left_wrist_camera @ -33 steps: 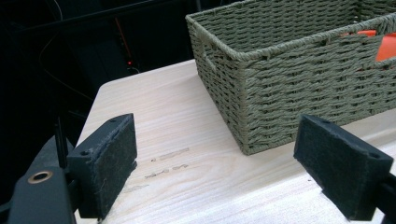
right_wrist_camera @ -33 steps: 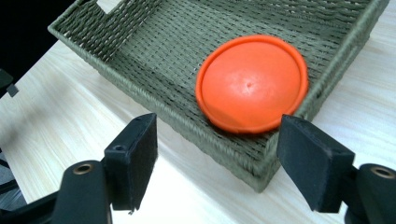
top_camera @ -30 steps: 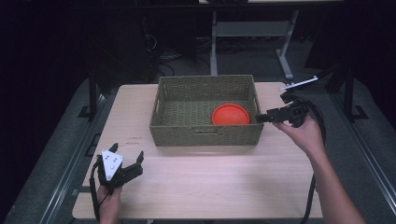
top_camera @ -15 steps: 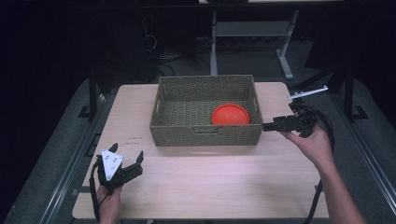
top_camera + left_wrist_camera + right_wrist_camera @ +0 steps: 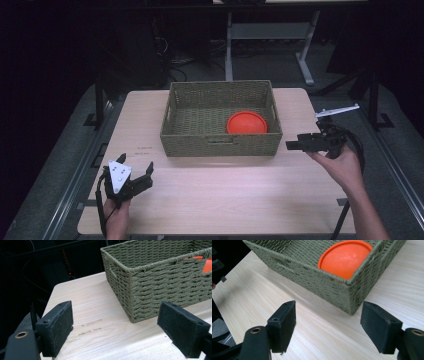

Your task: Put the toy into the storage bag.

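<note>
A green woven basket (image 5: 220, 145) stands on the far middle of the light wooden table (image 5: 215, 200). An orange upturned plate (image 5: 247, 123) lies in its right near corner, also seen in the right gripper view as the orange plate (image 5: 345, 258). My right gripper (image 5: 292, 145) hovers open just right of the basket's near right corner (image 5: 352, 307), jaws pointing left, nothing between them. My left gripper (image 5: 135, 172) rests open at the table's near left, apart from the basket (image 5: 160, 287), its jaws empty.
The table's left edge (image 5: 50, 297) drops to a dark floor with cables. A metal desk frame (image 5: 300, 50) stands behind the table. Bare tabletop lies between the two grippers in front of the basket.
My right gripper has drawn back from the basket's right rim, moving toward the near right and slightly down. The left gripper has stayed put.
</note>
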